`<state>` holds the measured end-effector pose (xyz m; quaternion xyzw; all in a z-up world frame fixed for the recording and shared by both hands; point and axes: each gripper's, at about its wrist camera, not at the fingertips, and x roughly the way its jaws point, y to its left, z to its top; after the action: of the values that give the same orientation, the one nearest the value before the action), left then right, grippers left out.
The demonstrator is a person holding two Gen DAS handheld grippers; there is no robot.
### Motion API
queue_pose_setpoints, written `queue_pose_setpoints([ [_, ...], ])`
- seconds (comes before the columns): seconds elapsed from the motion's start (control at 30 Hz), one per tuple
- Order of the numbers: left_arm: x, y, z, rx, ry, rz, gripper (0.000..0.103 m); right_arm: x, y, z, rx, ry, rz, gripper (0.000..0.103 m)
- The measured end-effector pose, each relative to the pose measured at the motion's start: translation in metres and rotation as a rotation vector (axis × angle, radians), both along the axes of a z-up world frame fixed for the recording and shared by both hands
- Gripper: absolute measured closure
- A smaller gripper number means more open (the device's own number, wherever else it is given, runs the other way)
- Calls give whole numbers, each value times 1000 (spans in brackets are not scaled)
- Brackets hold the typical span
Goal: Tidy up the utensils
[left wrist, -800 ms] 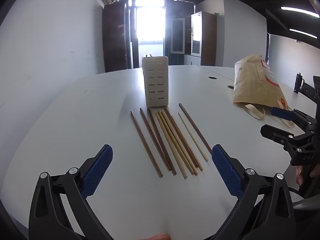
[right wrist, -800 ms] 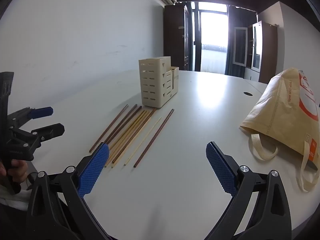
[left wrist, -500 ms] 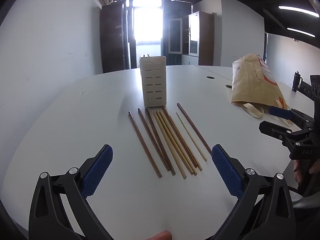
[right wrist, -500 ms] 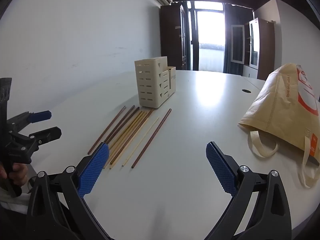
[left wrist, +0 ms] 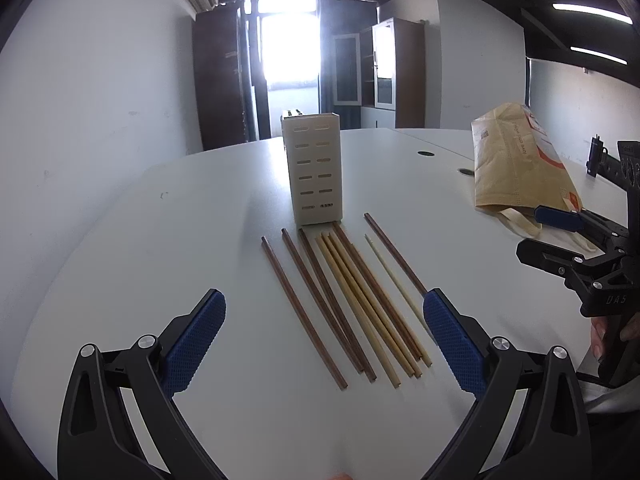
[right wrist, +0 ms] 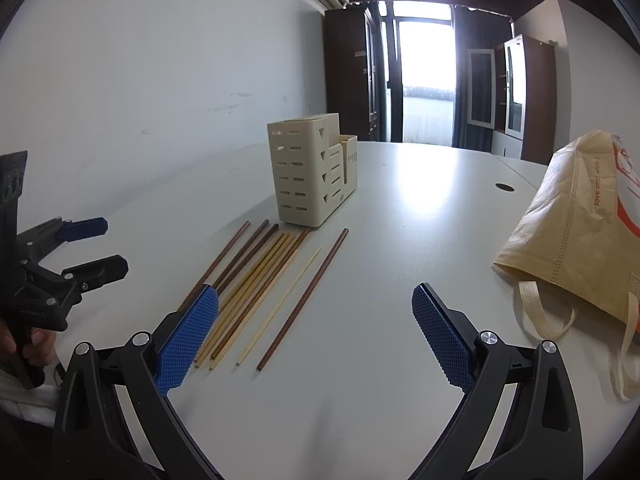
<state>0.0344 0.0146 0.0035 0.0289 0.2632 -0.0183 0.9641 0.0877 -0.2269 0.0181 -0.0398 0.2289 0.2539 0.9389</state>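
White tabletop [left wrist: 160,280] fills the left wrist view. The left gripper [left wrist: 324,336] hangs wide apart and empty above the near ends of the chopsticks [left wrist: 344,300], which lie flat in a loose fan, far ends just short of the holder [left wrist: 314,172]. To do this step well, it would likely need to drop low over one outer stick, pads flat either side, and pinch near the middle so the stick stays level. The sticks are thin, straight and smooth, some dark brown, some pale.

From the right wrist view, the right gripper [right wrist: 316,332] is also wide apart and empty, near the chopsticks [right wrist: 272,280]. The cream plastic holder [right wrist: 308,176] stands upright, slotted, with stepped compartments. A tan woven bag [right wrist: 576,232] slumps at the right, well apart.
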Motion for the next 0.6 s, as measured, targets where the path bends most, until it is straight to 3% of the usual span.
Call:
queue_pose_setpoints([
  [0.17, 1, -5, 3, 16, -10, -22, 6, 1, -1, 1, 13, 1, -13, 5],
  [0.47, -6, 4, 2, -48, -13, 4, 6, -8, 2, -1, 14, 1, -10, 5],
  [0.6, -13, -2, 2, -22, -18, 1, 6, -13, -3, 1, 16, -8, -24, 5],
])
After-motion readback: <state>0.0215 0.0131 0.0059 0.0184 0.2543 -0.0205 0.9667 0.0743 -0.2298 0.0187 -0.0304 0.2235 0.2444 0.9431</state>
